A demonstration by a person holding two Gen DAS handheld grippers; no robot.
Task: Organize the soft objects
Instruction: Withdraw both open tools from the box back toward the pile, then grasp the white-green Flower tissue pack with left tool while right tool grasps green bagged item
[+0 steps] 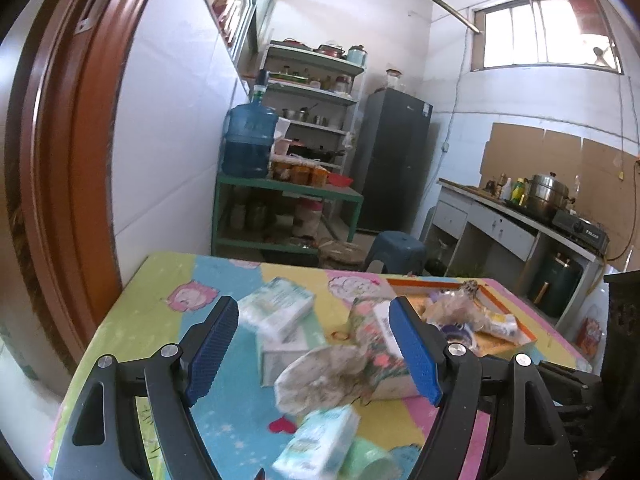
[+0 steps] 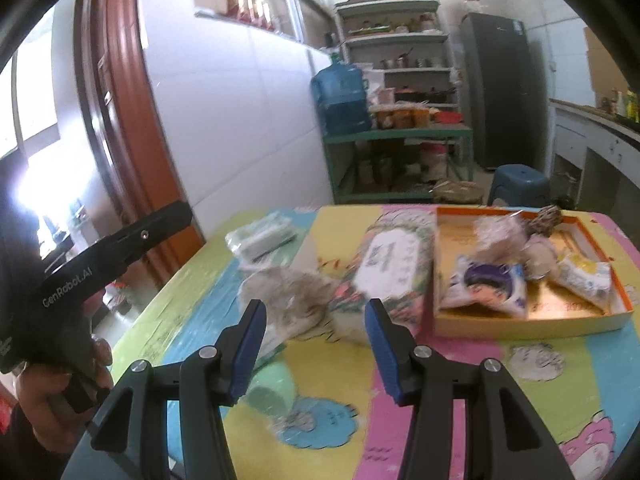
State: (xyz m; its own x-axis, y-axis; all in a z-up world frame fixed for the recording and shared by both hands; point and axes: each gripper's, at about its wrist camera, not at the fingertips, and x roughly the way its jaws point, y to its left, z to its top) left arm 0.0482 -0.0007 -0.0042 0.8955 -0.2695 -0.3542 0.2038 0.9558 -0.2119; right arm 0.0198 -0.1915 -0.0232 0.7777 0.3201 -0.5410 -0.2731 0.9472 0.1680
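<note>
Hovering: left tool (image 1: 314, 346) and right tool (image 2: 316, 344) both spread, empty, above crumpled bag (image 2: 280, 300); orange tray (image 2: 532, 316) at 2 o'clock.

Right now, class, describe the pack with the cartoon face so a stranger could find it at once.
Start at the table with the colourful cartoon cover, then find the shallow orange-rimmed box at its far right. Inside, at the near left corner, lies a white pack printed with a purple-haired cartoon face. The clear crumpled bags and the yellow-marked packet beside it carry no face.
</note>
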